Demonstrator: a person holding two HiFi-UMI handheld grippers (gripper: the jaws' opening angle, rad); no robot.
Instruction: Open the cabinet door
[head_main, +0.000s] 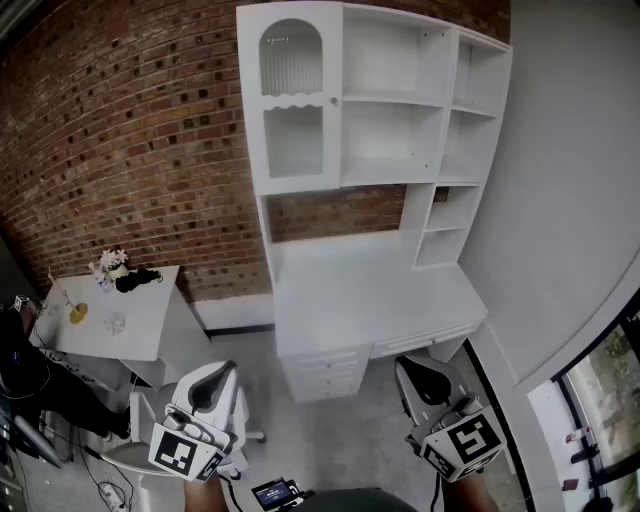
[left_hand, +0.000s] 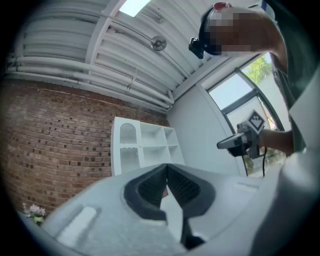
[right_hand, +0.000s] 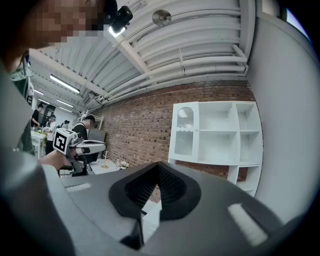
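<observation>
A white hutch cabinet stands on a desk against the brick wall. Its door (head_main: 293, 100), upper left, has an arched ribbed-glass panel and a small knob (head_main: 334, 100) on its right edge; it is closed. The door also shows in the left gripper view (left_hand: 127, 146) and the right gripper view (right_hand: 183, 131). My left gripper (head_main: 222, 368) and right gripper (head_main: 408, 362) are held low in front of the desk, far from the door. Both are shut with nothing between the pads (left_hand: 150, 186) (right_hand: 140, 187).
Open shelves (head_main: 394, 100) fill the rest of the hutch. The white desk top (head_main: 370, 290) with drawers (head_main: 325, 372) lies between me and the door. A small white table (head_main: 125, 320) with flowers stands at the left, and a grey wall (head_main: 570, 200) at the right.
</observation>
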